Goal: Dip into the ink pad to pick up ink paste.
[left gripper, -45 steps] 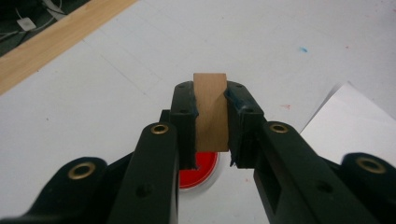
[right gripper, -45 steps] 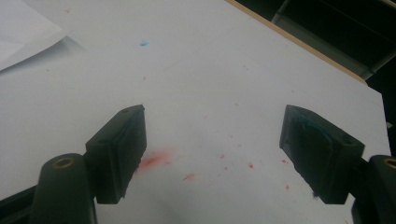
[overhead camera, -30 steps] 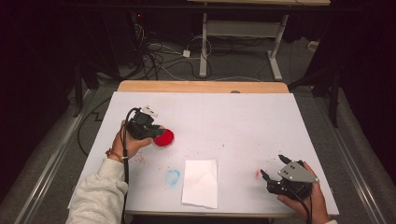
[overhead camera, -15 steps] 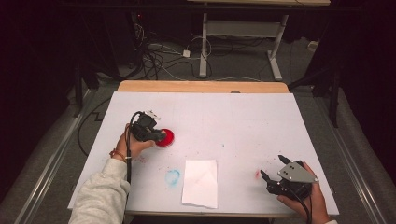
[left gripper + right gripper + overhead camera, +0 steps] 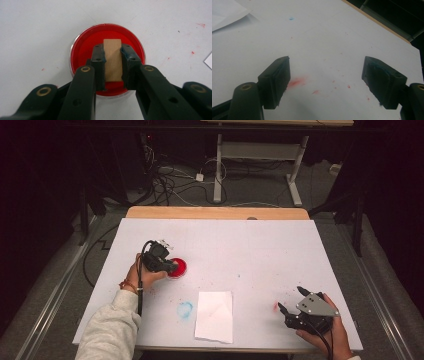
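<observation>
Left gripper (image 5: pixel 113 53) clamped on a small wooden block (image 5: pixel 113 60), held directly above a round dish of red paint (image 5: pixel 85 47) on the white table (image 5: pixel 260 250), left of centre. Right gripper (image 5: pixel 325 82) wide open, nothing between its jaws, low over a red smear (image 5: pixel 295 82) near the table's right front corner.
</observation>
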`<state>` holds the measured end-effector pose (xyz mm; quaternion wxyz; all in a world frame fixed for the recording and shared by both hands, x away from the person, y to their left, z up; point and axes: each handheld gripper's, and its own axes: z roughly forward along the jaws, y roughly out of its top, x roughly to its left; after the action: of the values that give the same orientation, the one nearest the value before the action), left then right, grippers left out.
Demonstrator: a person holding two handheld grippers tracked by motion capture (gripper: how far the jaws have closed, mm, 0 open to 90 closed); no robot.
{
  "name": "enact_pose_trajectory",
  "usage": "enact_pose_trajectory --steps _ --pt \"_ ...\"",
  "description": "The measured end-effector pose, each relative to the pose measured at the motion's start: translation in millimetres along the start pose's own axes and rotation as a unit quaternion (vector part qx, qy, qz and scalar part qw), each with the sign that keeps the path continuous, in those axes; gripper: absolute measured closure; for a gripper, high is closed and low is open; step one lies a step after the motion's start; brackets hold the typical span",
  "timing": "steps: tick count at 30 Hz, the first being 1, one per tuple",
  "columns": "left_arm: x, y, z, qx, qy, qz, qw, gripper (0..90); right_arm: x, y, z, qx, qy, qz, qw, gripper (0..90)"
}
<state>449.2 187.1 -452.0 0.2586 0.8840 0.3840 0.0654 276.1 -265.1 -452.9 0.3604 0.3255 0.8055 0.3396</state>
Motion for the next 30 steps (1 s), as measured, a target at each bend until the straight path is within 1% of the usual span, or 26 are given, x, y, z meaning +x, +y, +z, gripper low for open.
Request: enact_pose_trajectory --steps 1,2,4,8,10,11,16,22,28,30 --pt "-0.8 0.3 -0.3 0.004 0.004 0.006 1.0 74.1 0.2 0.2 0.1 0.0 0.001 -0.001 1.0 23.5" --pt "-1.5 0.7 -0.2 0.005 0.006 0.007 0.9999 74.1 0.5 0.4 0.3 0.001 0.002 -0.002 1.0 23.5" --pt "-1.7 0.6 -0.1 0.005 0.006 0.006 1.0 74.1 1.3 0.6 0.8 0.001 0.003 -0.002 1.0 23.5" --pt "0.0 -0.5 0.3 -0.001 0.0 0.0 1.0 74.1 1.1 0.5 1.4 0.002 0.004 -0.003 1.0 23.5" --pt "-1.5 -0.9 0.0 0.001 0.005 0.005 1.0 74.1 1.1 0.7 1.3 0.002 0.003 -0.003 1.0 23.5" --pt "-1.8 -1.0 0.0 0.001 0.006 0.005 1.0 74.1 1.3 0.8 1.1 0.002 0.003 -0.003 1.0 23.5" --pt "-0.3 -2.7 -0.2 -0.004 0.0 0.001 1.0 74.0 1.1 -0.2 0.7 0.004 0.005 -0.006 1.0 23.5" --pt "-1.2 -1.7 0.2 -0.001 0.004 0.005 1.0 74.0 0.7 -0.9 -0.8 0.004 0.001 -0.008 1.0 23.5" --pt "1.5 -3.0 -0.1 -0.007 -0.005 0.0 1.0 74.0 1.5 0.6 0.8 0.006 0.005 -0.011 0.9999 23.5" --pt "1.6 -2.7 -0.5 -0.007 -0.005 0.004 1.0 74.0 1.3 1.6 2.0 0.006 0.006 -0.009 0.9999 23.5"
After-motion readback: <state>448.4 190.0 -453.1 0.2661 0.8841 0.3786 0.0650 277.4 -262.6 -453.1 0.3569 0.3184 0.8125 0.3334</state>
